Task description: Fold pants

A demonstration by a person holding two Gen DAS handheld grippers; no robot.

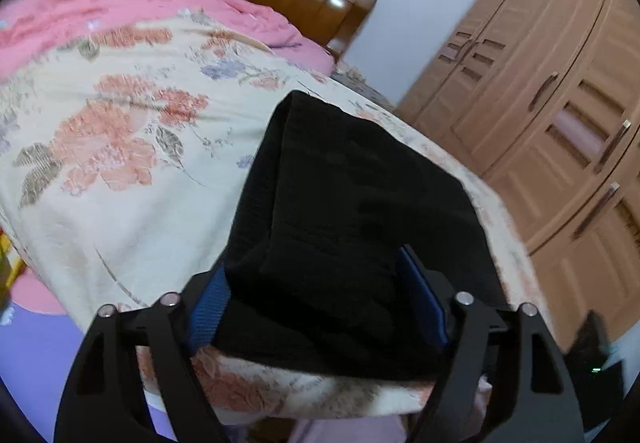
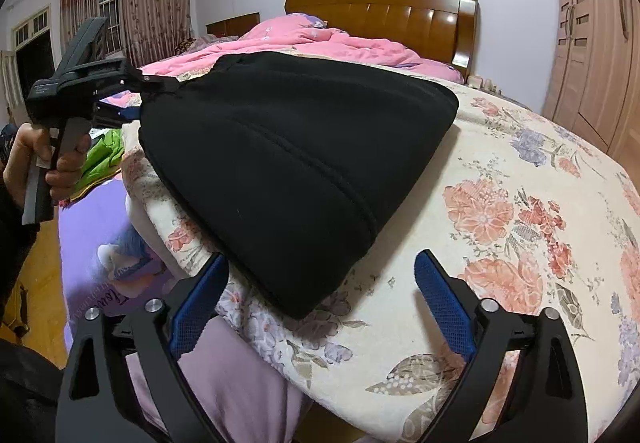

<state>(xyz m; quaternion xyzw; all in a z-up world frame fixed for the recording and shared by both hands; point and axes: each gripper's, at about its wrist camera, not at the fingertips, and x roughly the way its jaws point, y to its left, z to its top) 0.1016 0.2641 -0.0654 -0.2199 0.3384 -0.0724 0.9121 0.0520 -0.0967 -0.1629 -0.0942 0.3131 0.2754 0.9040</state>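
The black pants (image 2: 296, 163) lie folded into a thick, rounded-cornered bundle at the near corner of the bed (image 2: 540, 171), on the cream floral bedspread (image 1: 120, 163). One side of the bundle runs close along the bed's side edge, where the bedspread drops off toward a purple sheet (image 2: 88, 227) and the wooden floor. On the other side the bedspread lies flat and bare all the way across, so that is where I have room. Beyond the pants a rumpled pink quilt (image 2: 320, 39) fills the head end up to the brown headboard (image 2: 384, 11). A tall wooden wardrobe (image 1: 560, 115) stands close past the bed's far side, with a narrow gap between.

My left claw (image 1: 320, 307) has its blue pads (image 1: 208, 307) spread on either side of the bundle's near end; the cloth sits between them and touches the pads, but I cannot tell whether they press it. In the right view my left hand (image 2: 52, 163) grips that tool's handle at the bed's side edge.

My right claw (image 2: 320, 299) hangs spread wide just off the bed's near edge, the nearest folded corner of the pants between its fingers, clear of both pads.

The fabric is matte and dark, with one long seam line running across the top layer.
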